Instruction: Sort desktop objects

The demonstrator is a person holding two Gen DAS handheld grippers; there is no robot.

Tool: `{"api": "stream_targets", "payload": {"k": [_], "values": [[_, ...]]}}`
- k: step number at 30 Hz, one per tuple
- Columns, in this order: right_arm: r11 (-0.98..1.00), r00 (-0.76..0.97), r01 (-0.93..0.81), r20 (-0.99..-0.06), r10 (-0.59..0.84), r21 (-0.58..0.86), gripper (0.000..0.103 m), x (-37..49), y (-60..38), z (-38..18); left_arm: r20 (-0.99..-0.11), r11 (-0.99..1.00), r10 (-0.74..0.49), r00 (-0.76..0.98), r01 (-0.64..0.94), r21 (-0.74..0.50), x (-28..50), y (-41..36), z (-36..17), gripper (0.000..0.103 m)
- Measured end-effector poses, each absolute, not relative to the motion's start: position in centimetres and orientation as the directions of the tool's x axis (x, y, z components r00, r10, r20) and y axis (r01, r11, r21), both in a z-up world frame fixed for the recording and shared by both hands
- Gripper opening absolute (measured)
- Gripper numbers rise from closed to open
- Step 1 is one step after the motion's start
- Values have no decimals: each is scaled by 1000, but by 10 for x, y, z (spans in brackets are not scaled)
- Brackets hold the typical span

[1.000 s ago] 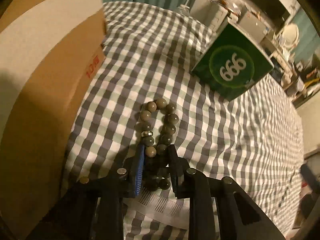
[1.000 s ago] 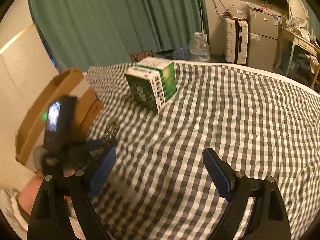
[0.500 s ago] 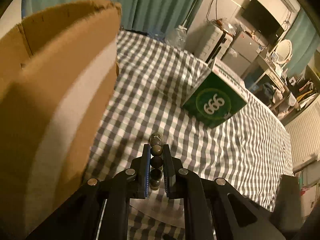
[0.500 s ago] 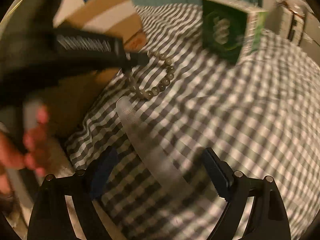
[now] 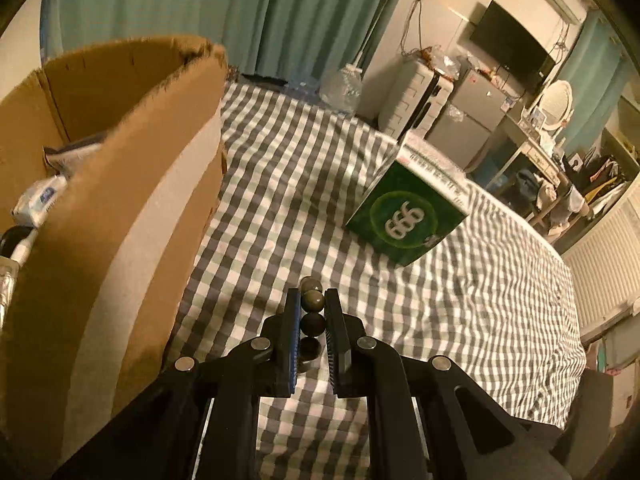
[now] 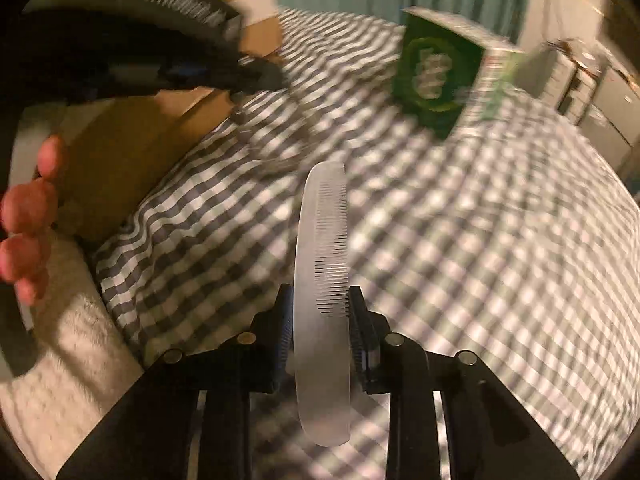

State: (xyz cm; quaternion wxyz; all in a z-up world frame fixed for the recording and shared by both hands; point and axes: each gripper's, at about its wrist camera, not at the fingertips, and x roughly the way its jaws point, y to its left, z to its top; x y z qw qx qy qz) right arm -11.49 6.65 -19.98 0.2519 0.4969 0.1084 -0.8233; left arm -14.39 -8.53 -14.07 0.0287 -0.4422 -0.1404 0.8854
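Note:
My left gripper (image 5: 313,300) is shut on a bracelet of dark green beads (image 5: 312,299) and holds it above the checked cloth, beside the open cardboard box (image 5: 120,184). My right gripper (image 6: 320,304) has its jaws closed against a clear plastic comb (image 6: 322,264), which lies lengthwise between them on the cloth. A green box marked 666 (image 5: 404,216) stands further back; it also shows blurred in the right wrist view (image 6: 436,68). The left gripper and the hand holding it (image 6: 28,216) appear at the left of the right wrist view.
The cardboard box holds a white packet (image 5: 38,200) and other items. The checked cloth (image 5: 480,300) covers the surface. A water bottle (image 5: 340,88), white drawers (image 5: 412,96) and a desk (image 5: 536,152) stand beyond the far edge.
My left gripper closed on the bead bracelet and lifted it off the cloth beside the box. My right gripper swung down over the comb and closed on it.

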Motion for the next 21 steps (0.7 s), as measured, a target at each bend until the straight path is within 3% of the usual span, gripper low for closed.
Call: {"api": "stream_targets", "payload": {"k": [11, 16, 21], "values": [[-908, -452, 405, -841, -297, 103, 26, -65, 122, -139, -701, -944, 218, -679, 37, -329, -112, -86, -85, 11], [-887, -476, 455, -820, -319, 81, 26, -57, 96, -96, -691, -949, 153, -706, 91, -303, -93, -117, -36, 11], [-831, -497, 542, -750, -435, 122, 26, -71, 28, -46, -674, -974, -25, -738, 170, -150, -80, -170, 19, 11]]}}
